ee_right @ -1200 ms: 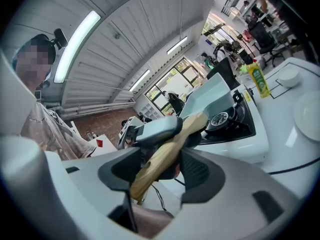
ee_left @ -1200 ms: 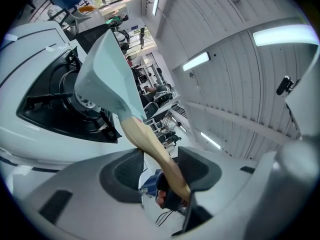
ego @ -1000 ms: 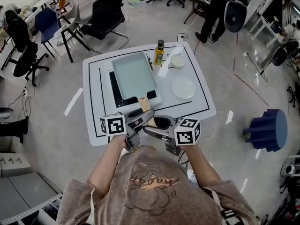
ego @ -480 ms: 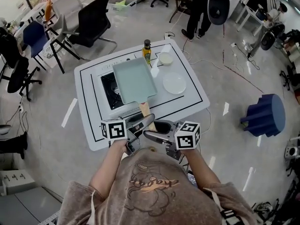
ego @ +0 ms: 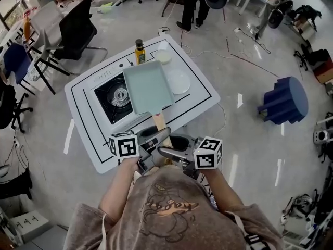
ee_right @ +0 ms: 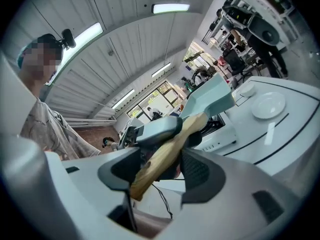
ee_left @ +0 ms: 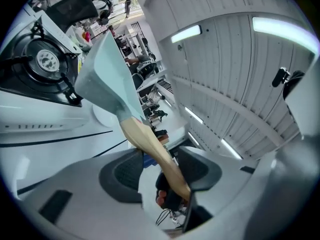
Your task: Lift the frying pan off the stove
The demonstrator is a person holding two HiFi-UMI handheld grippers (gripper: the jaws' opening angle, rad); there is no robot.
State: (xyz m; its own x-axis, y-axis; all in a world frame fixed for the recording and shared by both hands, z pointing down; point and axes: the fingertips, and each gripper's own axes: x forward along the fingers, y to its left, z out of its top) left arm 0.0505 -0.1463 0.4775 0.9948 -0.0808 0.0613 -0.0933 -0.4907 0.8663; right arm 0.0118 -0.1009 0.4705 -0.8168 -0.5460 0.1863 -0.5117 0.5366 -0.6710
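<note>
The frying pan [ego: 148,87] is rectangular and pale green, with a wooden handle [ego: 159,121]. It hangs over the right part of the stove [ego: 106,113], and the burner [ego: 118,95] lies bare to its left. Both grippers hold the handle near the table's front edge: my left gripper [ego: 155,137] and my right gripper [ego: 169,151] are each shut on it from opposite sides. The left gripper view has the handle [ee_left: 150,146] running between the jaws up to the pan [ee_left: 107,74], above the burner [ee_left: 47,59]. The right gripper view shows the handle [ee_right: 165,154] clamped too, the pan [ee_right: 210,96] beyond.
On the white table [ego: 88,139], an oil bottle [ego: 139,51] and a small bowl [ego: 163,57] stand behind the pan, and a white plate [ego: 178,81] lies right of it. Office chairs [ego: 78,30] and a blue stool [ego: 283,100] stand on the floor around.
The pan has slid right off the stove's burner, which now lies uncovered. Both grippers kept their hold on the handle and moved with it.
</note>
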